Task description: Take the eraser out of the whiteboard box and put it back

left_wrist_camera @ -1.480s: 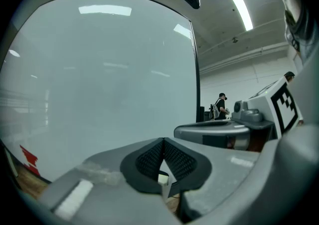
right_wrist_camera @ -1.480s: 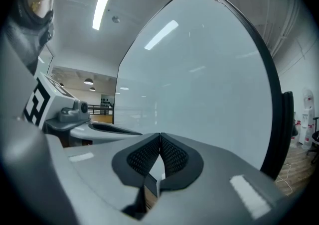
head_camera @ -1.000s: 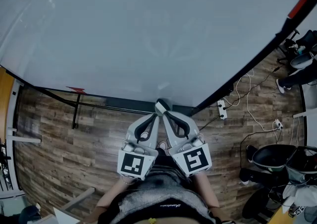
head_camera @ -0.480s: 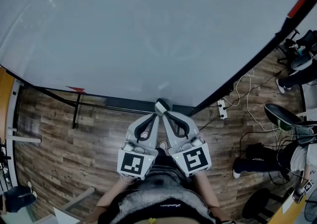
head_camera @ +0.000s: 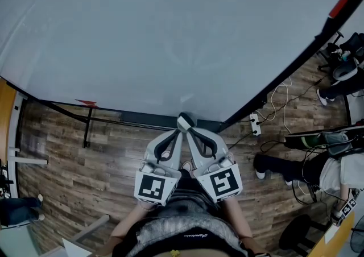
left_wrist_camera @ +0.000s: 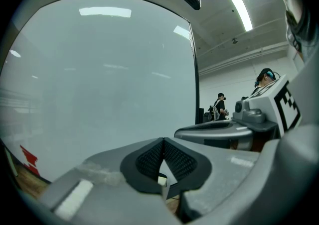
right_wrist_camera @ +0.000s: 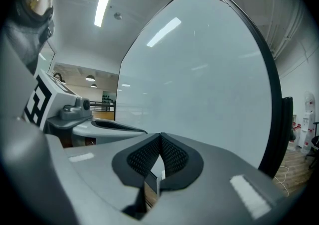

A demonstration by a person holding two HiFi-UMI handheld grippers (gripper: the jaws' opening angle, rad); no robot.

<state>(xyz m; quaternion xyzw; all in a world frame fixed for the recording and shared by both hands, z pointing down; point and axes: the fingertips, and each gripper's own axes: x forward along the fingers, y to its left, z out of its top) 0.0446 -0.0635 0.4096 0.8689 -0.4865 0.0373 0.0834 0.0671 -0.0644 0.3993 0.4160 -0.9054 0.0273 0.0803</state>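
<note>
A large whiteboard (head_camera: 170, 40) fills most of the head view, and a dark tray (head_camera: 145, 118) runs along its lower edge. I cannot make out an eraser or a box in any view. Both grippers are held side by side in front of the person's body, with their tips meeting just below the board's edge. My left gripper (head_camera: 181, 123) is shut with nothing between its pads, and its black pads (left_wrist_camera: 149, 159) meet at the tip. My right gripper (head_camera: 189, 123) is also shut and empty, its pads (right_wrist_camera: 172, 157) pressed together. Each gripper view faces the board and shows the other gripper alongside.
A small red mark (head_camera: 86, 102) sits on the board's lower left edge. The board's stand legs (head_camera: 86, 131) rest on the wooden floor. A white power strip (head_camera: 254, 125) with cables lies to the right. A person (head_camera: 335, 173) with a chair is at the far right.
Both grippers stay put and shut. At the right, the chair and the person have moved leftward, with a leg now stretched out. Someone's legs have appeared at the lower left edge.
</note>
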